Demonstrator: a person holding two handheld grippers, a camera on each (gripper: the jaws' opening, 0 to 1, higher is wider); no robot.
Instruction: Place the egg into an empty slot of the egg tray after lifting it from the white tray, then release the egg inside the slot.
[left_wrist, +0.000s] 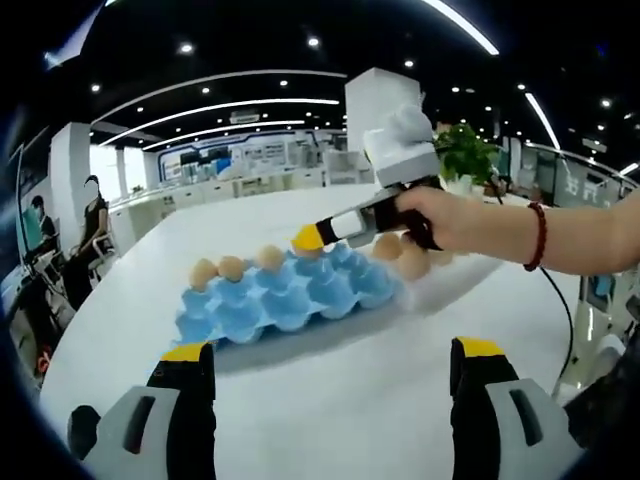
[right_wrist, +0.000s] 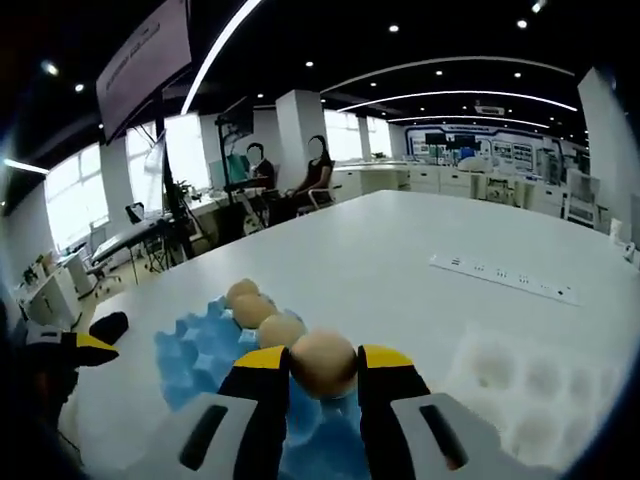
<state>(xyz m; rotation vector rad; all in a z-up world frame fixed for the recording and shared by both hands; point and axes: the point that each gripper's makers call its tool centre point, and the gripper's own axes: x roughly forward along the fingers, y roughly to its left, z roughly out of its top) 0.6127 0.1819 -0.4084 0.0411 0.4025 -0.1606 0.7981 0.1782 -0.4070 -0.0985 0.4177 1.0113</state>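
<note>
A brown egg (right_wrist: 322, 364) is pinched between the yellow-tipped jaws of my right gripper (right_wrist: 322, 352), which is shut on it. It hangs just above the blue egg tray (right_wrist: 190, 355), at the end of a row of three eggs (right_wrist: 254, 310) seated in the tray's slots. In the left gripper view, a hand holds the right gripper (left_wrist: 307, 238) over the far edge of the blue egg tray (left_wrist: 290, 298), beside the row of eggs (left_wrist: 232, 267). My left gripper (left_wrist: 331, 352) stands wide open before the tray, nothing between its jaws.
The white tray (right_wrist: 525, 395) with round hollows lies to the right of the blue one; more eggs (left_wrist: 410, 260) sit in it behind the hand. A white power strip (right_wrist: 500, 275) lies farther back on the white table (right_wrist: 380, 240). People sit at desks beyond.
</note>
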